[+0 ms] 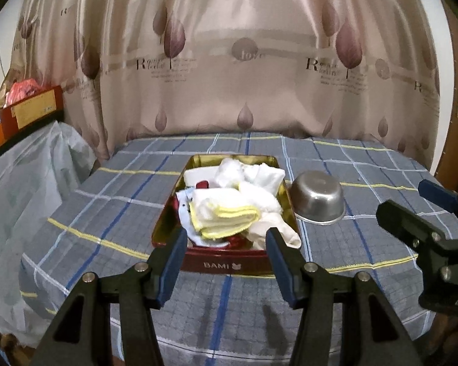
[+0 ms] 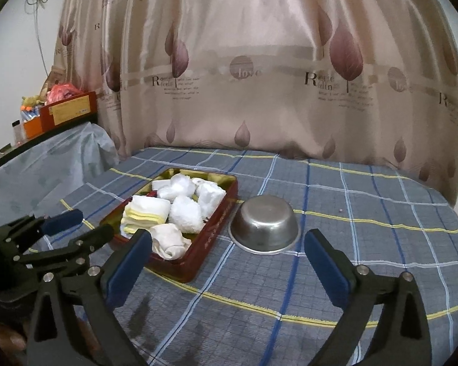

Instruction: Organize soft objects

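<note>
Red tin (image 1: 223,263) floor hidden under cloths (image 1: 226,213) | left tongs (image 1: 226,262), right tongs (image 2: 226,270) apart, empty

- One red tin (image 2: 210,245), the landmark, on the plaid cloth.
- One steel bowl (image 2: 264,224), upside down, just right of the tin.
- One yellow-edged folded cloth (image 2: 145,212) inside the tin, near its front.
- Several white rolled cloths (image 2: 184,209) inside the tin; exact number unclear.
- Two grippers in front of the tin.
</note>
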### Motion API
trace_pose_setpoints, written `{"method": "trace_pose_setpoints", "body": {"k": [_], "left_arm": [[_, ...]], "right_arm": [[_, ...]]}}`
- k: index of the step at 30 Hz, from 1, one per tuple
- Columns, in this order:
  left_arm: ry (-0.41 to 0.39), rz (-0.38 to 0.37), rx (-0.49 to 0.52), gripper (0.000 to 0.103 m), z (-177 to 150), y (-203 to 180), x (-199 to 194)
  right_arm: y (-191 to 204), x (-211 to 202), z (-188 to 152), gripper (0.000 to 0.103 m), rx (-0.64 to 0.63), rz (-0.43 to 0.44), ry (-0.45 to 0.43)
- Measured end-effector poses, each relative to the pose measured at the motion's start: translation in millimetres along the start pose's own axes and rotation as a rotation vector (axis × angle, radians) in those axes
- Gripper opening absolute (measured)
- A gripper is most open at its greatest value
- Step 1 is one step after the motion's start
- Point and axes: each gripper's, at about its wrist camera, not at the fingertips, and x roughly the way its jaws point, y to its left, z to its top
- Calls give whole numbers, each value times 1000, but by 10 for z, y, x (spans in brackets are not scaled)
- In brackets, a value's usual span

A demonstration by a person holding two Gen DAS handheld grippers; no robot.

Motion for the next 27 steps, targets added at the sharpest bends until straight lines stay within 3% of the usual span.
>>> {"method": "trace_pose_setpoints", "body": {"k": [8, 27], "left_arm": [[-22, -15, -18, 55, 9, 88, -6], [-38, -18, -6, 55, 24, 2, -66]], "right_arm": [[164, -20, -57, 100, -34, -6, 5], [150, -115, -2, 102, -23, -5, -16]]}}
